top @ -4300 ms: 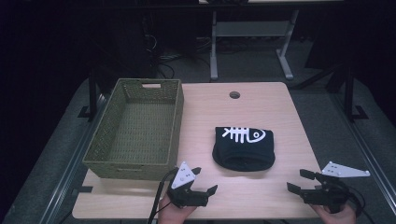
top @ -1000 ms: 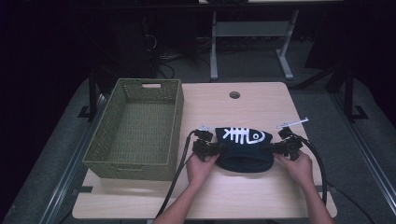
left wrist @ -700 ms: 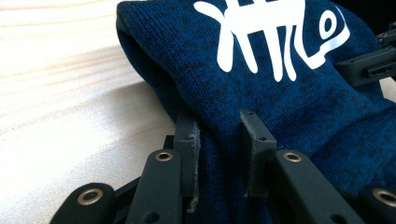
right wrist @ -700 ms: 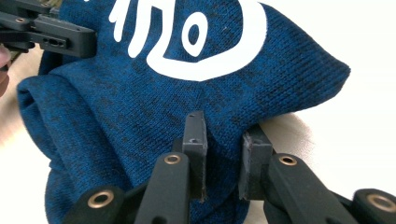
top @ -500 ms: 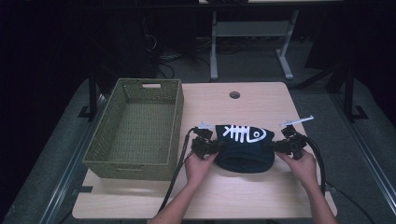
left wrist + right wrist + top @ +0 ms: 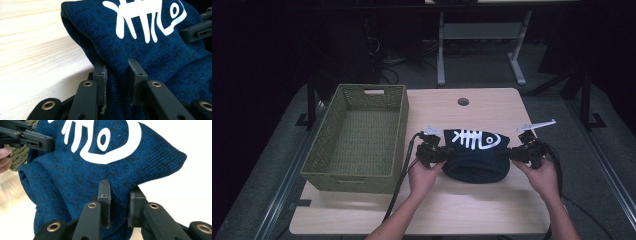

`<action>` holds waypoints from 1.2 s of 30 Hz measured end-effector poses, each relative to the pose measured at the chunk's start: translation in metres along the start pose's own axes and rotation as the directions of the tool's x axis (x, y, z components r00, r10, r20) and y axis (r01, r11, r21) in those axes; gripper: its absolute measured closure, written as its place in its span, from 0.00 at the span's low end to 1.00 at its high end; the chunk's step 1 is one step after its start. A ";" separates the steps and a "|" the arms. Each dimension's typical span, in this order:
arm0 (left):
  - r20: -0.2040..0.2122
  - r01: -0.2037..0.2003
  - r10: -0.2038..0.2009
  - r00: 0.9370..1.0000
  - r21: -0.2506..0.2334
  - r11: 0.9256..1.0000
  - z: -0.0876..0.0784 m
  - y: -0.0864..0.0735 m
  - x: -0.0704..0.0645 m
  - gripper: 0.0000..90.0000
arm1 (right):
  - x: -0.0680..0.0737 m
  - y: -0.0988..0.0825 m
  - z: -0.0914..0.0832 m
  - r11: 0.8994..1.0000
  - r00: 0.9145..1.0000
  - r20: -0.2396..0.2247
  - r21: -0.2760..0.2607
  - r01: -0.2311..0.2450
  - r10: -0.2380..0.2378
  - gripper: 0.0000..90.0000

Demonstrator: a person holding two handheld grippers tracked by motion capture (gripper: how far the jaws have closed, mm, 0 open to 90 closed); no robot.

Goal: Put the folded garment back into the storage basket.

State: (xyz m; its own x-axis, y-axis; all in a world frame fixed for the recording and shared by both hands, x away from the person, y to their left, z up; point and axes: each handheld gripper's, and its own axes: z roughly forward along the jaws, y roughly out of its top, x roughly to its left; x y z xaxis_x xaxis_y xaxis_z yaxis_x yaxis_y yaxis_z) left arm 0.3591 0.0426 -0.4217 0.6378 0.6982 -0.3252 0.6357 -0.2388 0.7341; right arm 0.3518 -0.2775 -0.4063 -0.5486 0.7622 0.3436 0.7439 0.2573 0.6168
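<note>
Two tools pinch the folded blue sweater [image 6: 476, 155] between them, our left tool [image 6: 443, 156] and right tool [image 6: 511, 153] each clamped on an end. We grip both ends so it stays folded above the counter [image 6: 472, 210], likely bound for the basket [image 6: 353, 175] beyond our left tool.

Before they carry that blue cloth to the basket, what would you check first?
1. Left gripper shut on the cloth: ok.
2. Right gripper shut on the cloth: ok.
3. Both grips at opposite ends: ok.
4. Cloth fully off the table: cannot tell.
5. Basket has room inside: ok.
6. Cables clear of the basket: cannot tell.
</note>
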 end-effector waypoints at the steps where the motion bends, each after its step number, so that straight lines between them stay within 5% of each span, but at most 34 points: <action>1: 0.000 -0.009 0.009 1.000 0.002 1.000 -0.002 0.001 0.000 0.80 | 0.001 0.001 -0.001 1.000 1.000 -0.003 0.004 -0.005 0.005 0.84; 36: 0.021 -0.057 0.058 0.998 -0.048 0.997 -0.055 0.033 -0.002 0.80 | 0.031 0.035 -0.033 0.996 0.997 -0.069 -0.085 0.017 -0.023 0.84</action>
State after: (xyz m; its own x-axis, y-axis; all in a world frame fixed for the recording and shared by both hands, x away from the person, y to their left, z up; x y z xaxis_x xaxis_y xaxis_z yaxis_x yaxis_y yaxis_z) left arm 0.3551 0.0701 -0.3637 0.6823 0.6691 -0.2945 0.5770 -0.2455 0.7790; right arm 0.3481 -0.2646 -0.3505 -0.5909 0.7131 0.3773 0.6992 0.2193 0.6805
